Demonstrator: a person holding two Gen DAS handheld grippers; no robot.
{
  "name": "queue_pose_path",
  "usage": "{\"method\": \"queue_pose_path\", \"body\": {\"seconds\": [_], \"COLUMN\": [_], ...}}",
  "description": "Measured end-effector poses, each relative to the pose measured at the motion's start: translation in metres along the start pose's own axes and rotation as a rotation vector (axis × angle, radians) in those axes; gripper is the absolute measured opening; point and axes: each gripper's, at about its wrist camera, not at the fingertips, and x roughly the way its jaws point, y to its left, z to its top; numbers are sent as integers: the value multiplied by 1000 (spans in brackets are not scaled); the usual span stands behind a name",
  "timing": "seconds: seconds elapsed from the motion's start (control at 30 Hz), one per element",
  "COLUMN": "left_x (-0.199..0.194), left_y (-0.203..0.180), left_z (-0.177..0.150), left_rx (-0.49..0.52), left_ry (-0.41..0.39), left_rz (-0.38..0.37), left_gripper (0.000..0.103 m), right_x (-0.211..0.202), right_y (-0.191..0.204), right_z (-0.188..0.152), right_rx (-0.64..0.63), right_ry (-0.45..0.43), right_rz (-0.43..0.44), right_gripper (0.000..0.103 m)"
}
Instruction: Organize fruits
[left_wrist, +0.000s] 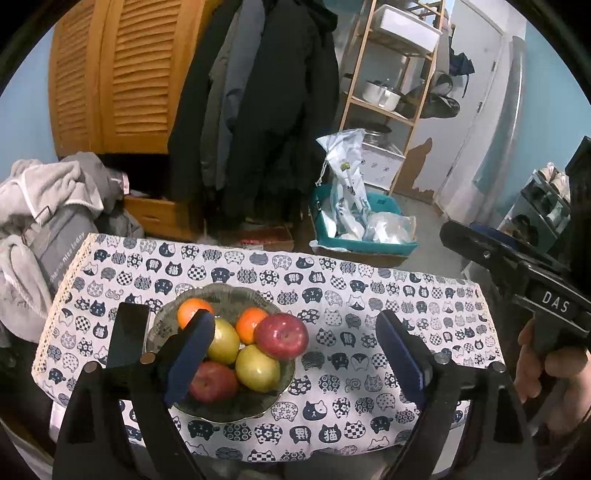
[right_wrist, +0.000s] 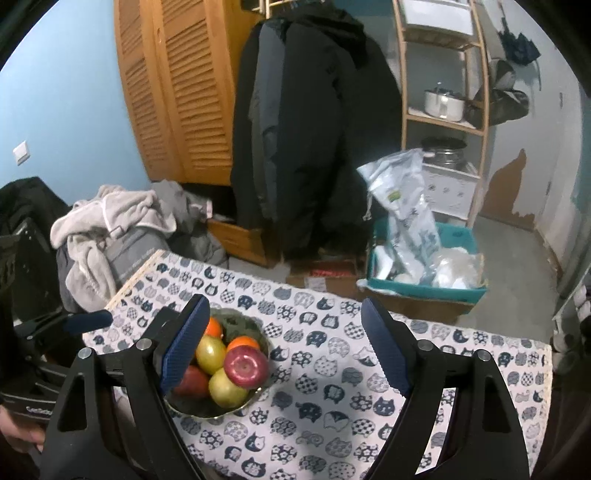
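A grey patterned bowl (left_wrist: 255, 400) sits on the cat-print tablecloth (left_wrist: 369, 295) and holds several fruits: a red apple (left_wrist: 281, 336) on top, a second red apple (left_wrist: 214, 382), two yellow-green apples (left_wrist: 257, 368) and two oranges (left_wrist: 250, 324). My left gripper (left_wrist: 295, 358) is open and empty above the table's near side, its left finger over the bowl. My right gripper (right_wrist: 286, 354) is open and empty too; the bowl (right_wrist: 218, 408) and top red apple (right_wrist: 245, 366) lie by its left finger. The right gripper's body shows at the right in the left wrist view (left_wrist: 517, 273).
A heap of grey clothes (left_wrist: 44, 221) lies left of the table. Beyond the far edge stand a wooden louvered cabinet (left_wrist: 122, 74), hanging dark coats (left_wrist: 266, 110), a teal bin with bags (left_wrist: 362, 229) and a wooden shelf with pots (left_wrist: 391, 92).
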Motion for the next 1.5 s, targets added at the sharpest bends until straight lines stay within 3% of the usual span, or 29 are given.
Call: {"method": "queue_pose_path", "body": {"seconds": [0.17,0.87,1.5], "left_x": [-6,-11,-15], "left_y": [-7,-46,-59], "left_z": [3,7,6], "left_rx": [15,78,107], "left_ry": [-35,-48,-62], "left_rz": [32,64,85], "left_gripper": [99,99,99], "right_x": [-11,-22,-28], "right_y": [-6,-39,-43], "right_z": [-2,-18,-20], "right_rx": [3,39,40], "right_ry": [-7,11,10], "right_rz": [-19,-64,-66], "right_gripper": [83,83,83]}}
